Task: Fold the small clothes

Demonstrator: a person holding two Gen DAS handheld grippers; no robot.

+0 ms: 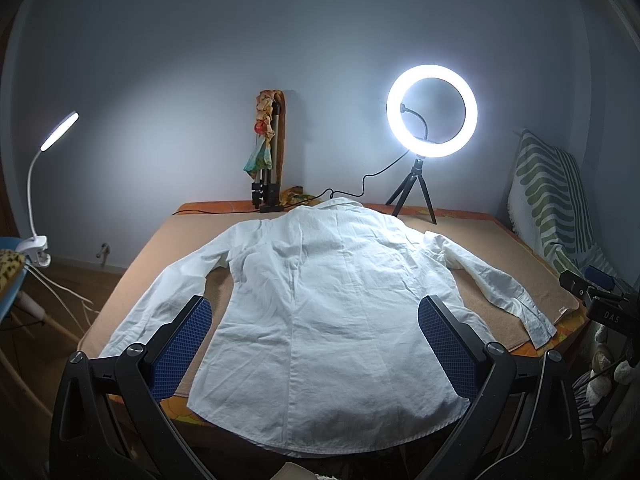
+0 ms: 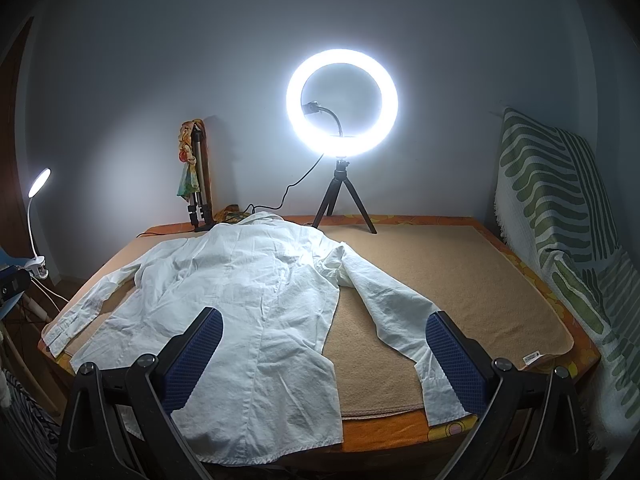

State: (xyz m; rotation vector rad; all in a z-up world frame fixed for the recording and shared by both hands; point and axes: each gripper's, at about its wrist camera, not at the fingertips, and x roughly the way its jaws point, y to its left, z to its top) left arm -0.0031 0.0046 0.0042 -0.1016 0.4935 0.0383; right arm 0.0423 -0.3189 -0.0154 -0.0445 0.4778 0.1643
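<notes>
A white long-sleeved shirt lies flat, back side up, on a tan blanket, collar toward the wall and both sleeves spread out. My left gripper hovers open above the shirt's hem, its blue-padded fingers wide apart with nothing between them. In the right wrist view the same shirt fills the left half, its right sleeve running down toward the near edge. My right gripper is open over the gap between the shirt body and that sleeve, holding nothing.
A lit ring light on a small tripod stands at the back of the table with its cable. A folded tripod with a colourful cloth leans on the wall. A clip lamp shines at the left. A green-striped cloth drapes at the right.
</notes>
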